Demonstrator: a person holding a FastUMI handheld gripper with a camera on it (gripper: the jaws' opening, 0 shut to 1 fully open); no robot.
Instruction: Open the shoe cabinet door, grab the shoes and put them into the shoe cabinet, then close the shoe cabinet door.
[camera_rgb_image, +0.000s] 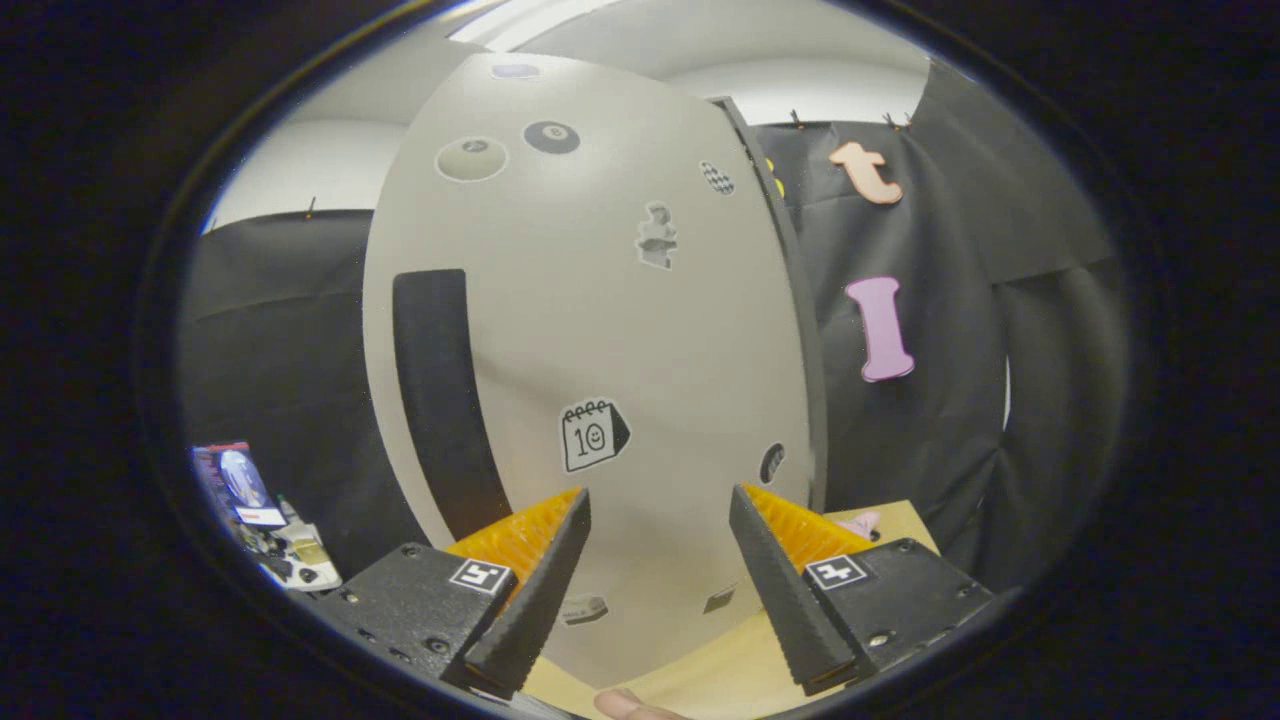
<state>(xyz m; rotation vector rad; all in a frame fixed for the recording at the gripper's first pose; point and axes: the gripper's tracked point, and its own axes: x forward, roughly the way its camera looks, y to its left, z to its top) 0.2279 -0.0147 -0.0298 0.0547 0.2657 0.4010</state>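
Spread fingers of the gripper (660, 510) are gaping apart, gripping nothing, facing the shoe cabinet door (600, 330) just ahead, its dark handle (440, 400) lying beyond the left finger.

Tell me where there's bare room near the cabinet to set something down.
Bare tabletop lies between the open fingers of the gripper, up to the closed cabinet door. A strip runs on past the door's right edge to the black cloth wall, with something pink on it. Left of the cabinet is clutter.

A recording booth: black cloth wall (930, 420) pinned up behind a stickered shoe cabinet (620, 330) on a tabletop (700, 670).
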